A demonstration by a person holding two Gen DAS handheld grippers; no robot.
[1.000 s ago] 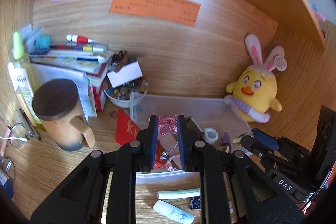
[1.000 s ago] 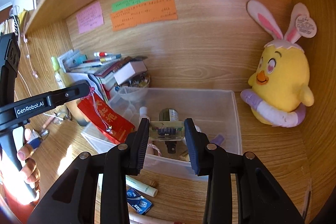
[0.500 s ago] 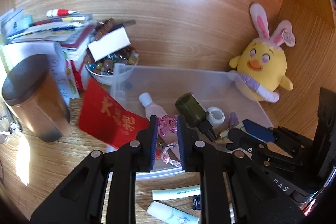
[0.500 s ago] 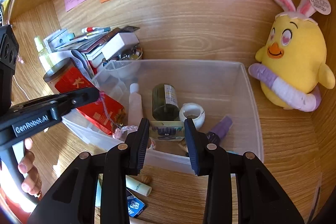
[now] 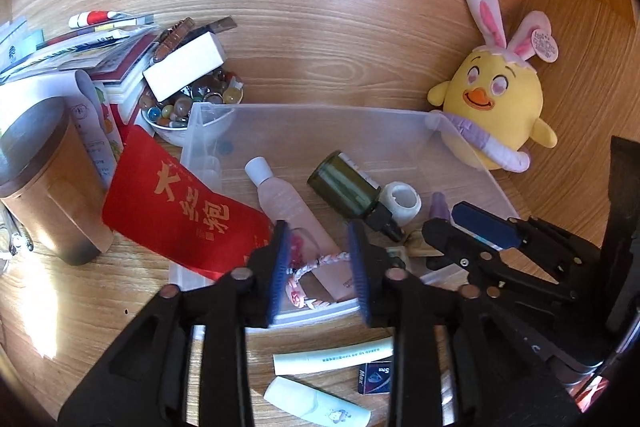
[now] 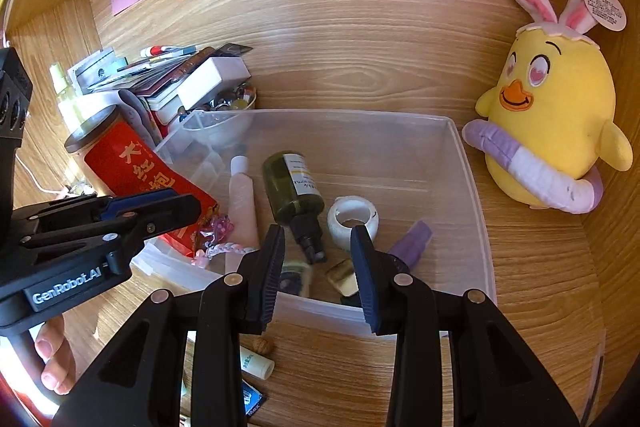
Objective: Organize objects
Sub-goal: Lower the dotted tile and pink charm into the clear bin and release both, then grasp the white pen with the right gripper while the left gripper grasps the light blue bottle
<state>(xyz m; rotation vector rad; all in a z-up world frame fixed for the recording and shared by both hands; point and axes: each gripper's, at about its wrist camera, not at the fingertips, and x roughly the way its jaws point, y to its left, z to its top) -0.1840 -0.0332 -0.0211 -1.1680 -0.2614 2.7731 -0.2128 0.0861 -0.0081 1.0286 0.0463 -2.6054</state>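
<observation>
A clear plastic bin (image 5: 304,117) (image 6: 472,187) holds a pink bottle (image 5: 286,201), a dark green bottle (image 6: 292,187), a white tape roll (image 6: 352,221) and a purple tube (image 6: 412,241). My left gripper (image 5: 318,247) is open above the bin's near left corner. A red packet (image 5: 176,207) with a pink braided charm (image 5: 316,263) hangs over the bin's rim just below it. My right gripper (image 6: 318,259) is open over the bin's front. A small rectangular item (image 6: 296,277) lies blurred in the bin below it.
A yellow bunny-eared chick plush (image 6: 548,115) sits right of the bin. A brown lidded mug (image 5: 44,179), a bowl of beads (image 5: 192,103) and stacked books (image 5: 100,47) stand on the left. Pale tubes (image 5: 332,359) and a small blue box (image 5: 376,379) lie on the desk in front.
Both grippers have opened. The left one has let go of the red packet and charm, the right one has dropped its small rectangular item into the bin. Both moved closer over the bin.
</observation>
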